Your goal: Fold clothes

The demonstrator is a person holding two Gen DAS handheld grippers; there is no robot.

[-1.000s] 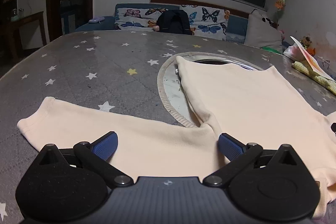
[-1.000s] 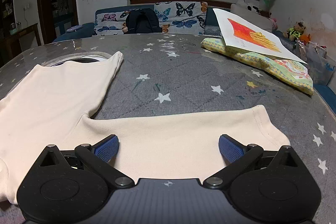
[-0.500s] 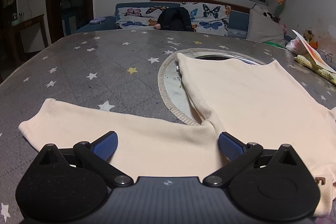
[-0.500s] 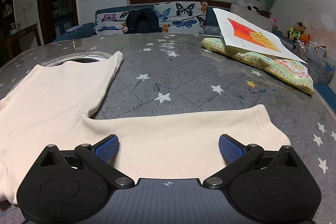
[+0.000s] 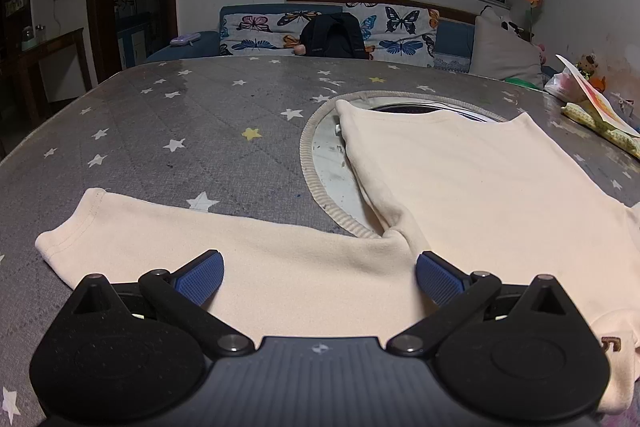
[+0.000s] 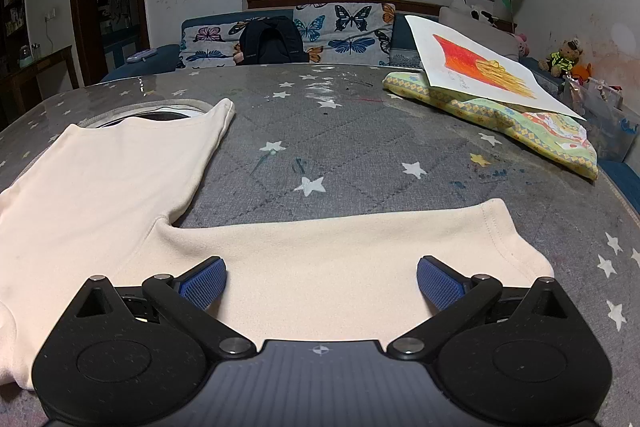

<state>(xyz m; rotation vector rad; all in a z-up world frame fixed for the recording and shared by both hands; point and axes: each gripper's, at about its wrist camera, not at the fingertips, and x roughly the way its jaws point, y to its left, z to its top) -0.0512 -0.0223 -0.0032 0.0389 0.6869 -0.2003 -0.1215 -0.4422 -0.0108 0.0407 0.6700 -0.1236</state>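
Note:
A cream long-sleeved top (image 5: 472, 187) lies flat on the grey star-print tabletop (image 5: 180, 123), its hem at the far side. Its left sleeve (image 5: 200, 247) stretches out to the left in the left wrist view. Its right sleeve (image 6: 360, 255) stretches out to the right in the right wrist view, next to the top's body (image 6: 100, 187). My left gripper (image 5: 320, 277) is open and empty, its blue pads just above the left sleeve. My right gripper (image 6: 322, 279) is open and empty over the right sleeve.
A round inset with a knitted rim (image 5: 316, 163) lies partly under the top. A yellow patterned cloth (image 6: 520, 119) with a drawing sheet (image 6: 480, 63) on it sits at the far right. A butterfly-print sofa (image 6: 320, 31) with a black backpack (image 6: 272, 43) stands behind the table.
The left wrist view has shifted slightly, and a brown mark at the top's collar now shows at the lower right. The right gripper has not moved.

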